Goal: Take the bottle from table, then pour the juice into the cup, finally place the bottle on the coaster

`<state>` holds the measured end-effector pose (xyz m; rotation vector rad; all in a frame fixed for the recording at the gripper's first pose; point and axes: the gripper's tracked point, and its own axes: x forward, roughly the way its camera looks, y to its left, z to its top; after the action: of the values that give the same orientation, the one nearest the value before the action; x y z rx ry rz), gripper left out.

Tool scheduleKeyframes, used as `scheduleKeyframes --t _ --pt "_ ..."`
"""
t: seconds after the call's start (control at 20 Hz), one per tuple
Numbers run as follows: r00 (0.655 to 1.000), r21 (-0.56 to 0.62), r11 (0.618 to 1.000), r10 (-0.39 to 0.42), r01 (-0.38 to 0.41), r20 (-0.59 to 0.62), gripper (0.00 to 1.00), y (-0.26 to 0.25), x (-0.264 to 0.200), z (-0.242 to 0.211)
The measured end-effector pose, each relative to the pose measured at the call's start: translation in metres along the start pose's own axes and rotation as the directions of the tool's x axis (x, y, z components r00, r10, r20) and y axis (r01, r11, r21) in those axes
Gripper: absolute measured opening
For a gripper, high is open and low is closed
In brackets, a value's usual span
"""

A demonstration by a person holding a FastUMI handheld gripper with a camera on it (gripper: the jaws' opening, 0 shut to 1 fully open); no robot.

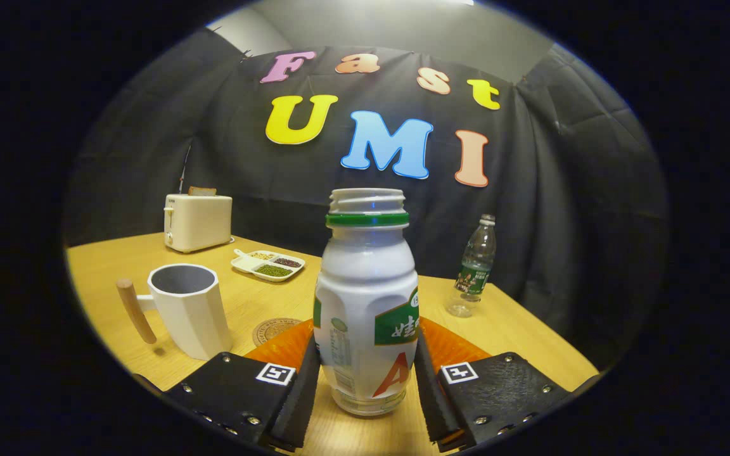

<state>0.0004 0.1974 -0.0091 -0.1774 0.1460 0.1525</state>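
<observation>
Bottle (367,304), smooth white plastic with a threaded uncapped neck, stands upright on the wooden surface (517,329) between the gripper (365,386) fingers, which flank it; whether they press is unclear. Left, a faceted white cup (187,310) with wooden handle; behind, a round coaster (273,329); farther, a clear water bottle (474,266)

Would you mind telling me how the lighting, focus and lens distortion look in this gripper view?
Gripper view: strong fisheye bending, so the table edge curves; warm light falls from above; the bottle between the jaws of the gripper is sharp, with soft glare on its shoulder; the cup casts a faint shadow; the far toaster is slightly soft; the edges darken.
</observation>
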Motion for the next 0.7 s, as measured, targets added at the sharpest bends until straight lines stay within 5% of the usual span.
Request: scheduleKeyframes --t 0.35,0.7 --pt "0.993 -0.339 0.934 -0.088 0.111 0.084 0.69 -0.004 0.001 0.036" --pt "0.982 -0.563 0.805 -0.126 0.185 0.143 0.69 -0.001 0.007 0.06"
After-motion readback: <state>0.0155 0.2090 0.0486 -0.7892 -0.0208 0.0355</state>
